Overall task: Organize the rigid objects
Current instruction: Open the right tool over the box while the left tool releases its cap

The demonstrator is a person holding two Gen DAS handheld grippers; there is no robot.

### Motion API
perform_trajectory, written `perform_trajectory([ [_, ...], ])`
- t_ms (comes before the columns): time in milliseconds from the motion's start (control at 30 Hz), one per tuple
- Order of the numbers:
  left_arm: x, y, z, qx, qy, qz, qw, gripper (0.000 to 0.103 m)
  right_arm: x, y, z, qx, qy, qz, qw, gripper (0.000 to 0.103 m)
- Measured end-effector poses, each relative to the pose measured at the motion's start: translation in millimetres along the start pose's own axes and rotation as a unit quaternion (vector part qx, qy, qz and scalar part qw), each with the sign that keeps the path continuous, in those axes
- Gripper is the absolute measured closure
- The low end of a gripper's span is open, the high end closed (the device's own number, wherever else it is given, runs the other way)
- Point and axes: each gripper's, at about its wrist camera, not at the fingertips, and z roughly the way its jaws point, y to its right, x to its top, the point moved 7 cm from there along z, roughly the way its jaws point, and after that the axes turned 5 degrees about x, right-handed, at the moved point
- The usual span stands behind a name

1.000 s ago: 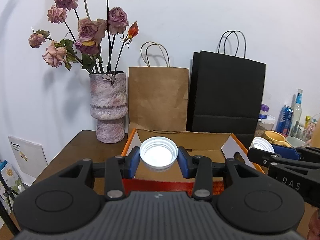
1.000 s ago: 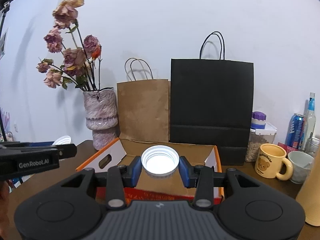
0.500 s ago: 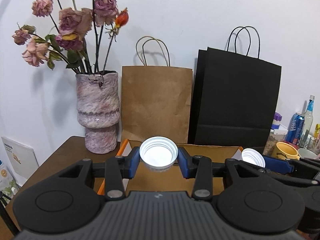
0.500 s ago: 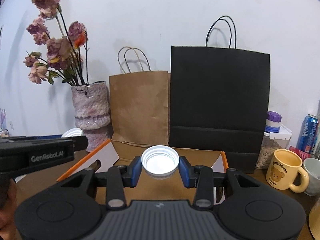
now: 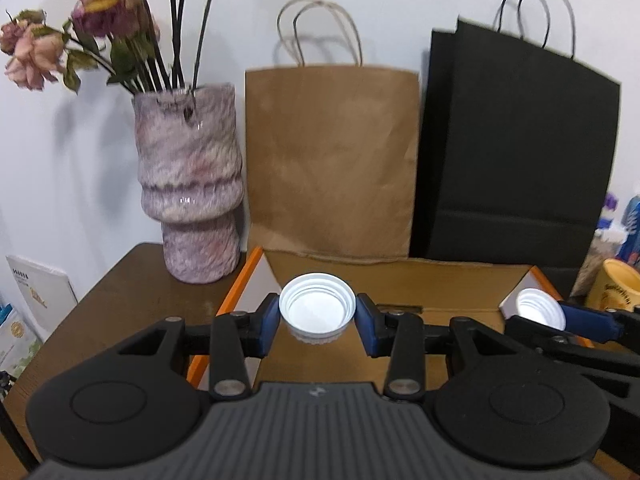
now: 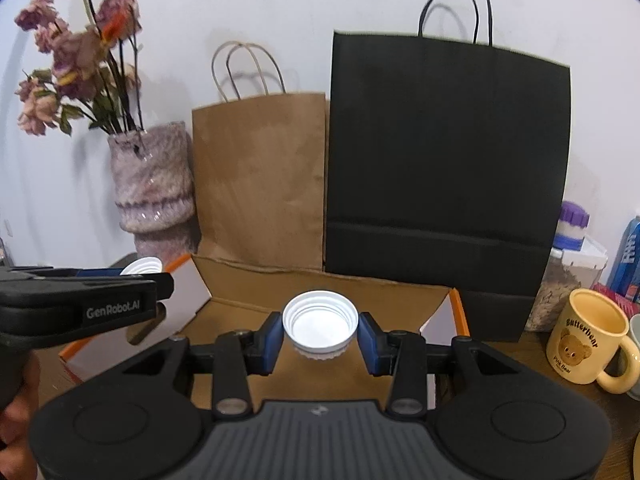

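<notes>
- The left tool (image 5: 317, 317) clamps a white lid (image 5: 317, 311) between its blue pads, open side up, above the open cardboard box (image 5: 400, 280).
- The right tool (image 6: 320, 326) pinches a second white lid (image 6: 320, 322) the same way, also over the box.
- The box sits on the brown bench (image 5: 132, 292), in front of a brown paper bag (image 5: 330, 160) and a black paper bag (image 5: 516, 152).
- A pink vase (image 5: 188, 180) of dried roses stands left of the box; a yellow mug (image 6: 588, 344) stands to its right.

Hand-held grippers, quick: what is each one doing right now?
Left hand-held gripper: closed on a white screw lid.
Right hand-held gripper: closed on another white screw lid.
</notes>
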Motion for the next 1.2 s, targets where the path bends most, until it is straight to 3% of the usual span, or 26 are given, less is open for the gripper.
perform_trajectory([
  [533, -19, -1, 25, 0.014, -0.051, 0.025, 0.9983, 0.061, -24, 6, 22, -0.012, -0.051, 0.003, 0.999, 0.063],
  [600, -20, -2, 26, 0.011, -0.056, 0.025, 0.9981, 0.053, -25, 9, 20, -0.013, -0.050, 0.007, 0.999, 0.063],
  [633, -20, -2, 26, 0.009, -0.058, 0.024, 0.9980, 0.047, -25, 10, 20, -0.015, -0.051, 0.010, 0.999, 0.058],
  [667, -20, -3, 26, 0.010, -0.057, 0.023, 0.9980, 0.035, -25, 13, 20, -0.018, -0.052, 0.014, 0.998, 0.040],
  [700, -19, -3, 26, 0.011, -0.054, 0.024, 0.9982, 0.027, -25, 14, 19, -0.020, -0.051, 0.016, 0.998, 0.031],
  [733, -18, -3, 25, 0.011, -0.051, 0.025, 0.9983, 0.023, -25, 16, 18, -0.022, -0.049, 0.017, 0.998, 0.017],
  [800, -16, -2, 22, 0.009, -0.045, 0.025, 0.9987, 0.006, -24, 19, 17, -0.024, -0.047, 0.020, 0.998, 0.009],
  [867, -14, -2, 19, 0.007, -0.038, 0.023, 0.9990, 0.000, -23, 21, 16, -0.027, -0.045, 0.025, 0.998, 0.000],
  [1200, -11, -1, 14, 0.008, -0.033, 0.023, 0.9992, 0.000, -19, 23, 12, -0.030, -0.039, 0.029, 0.998, 0.000],
])
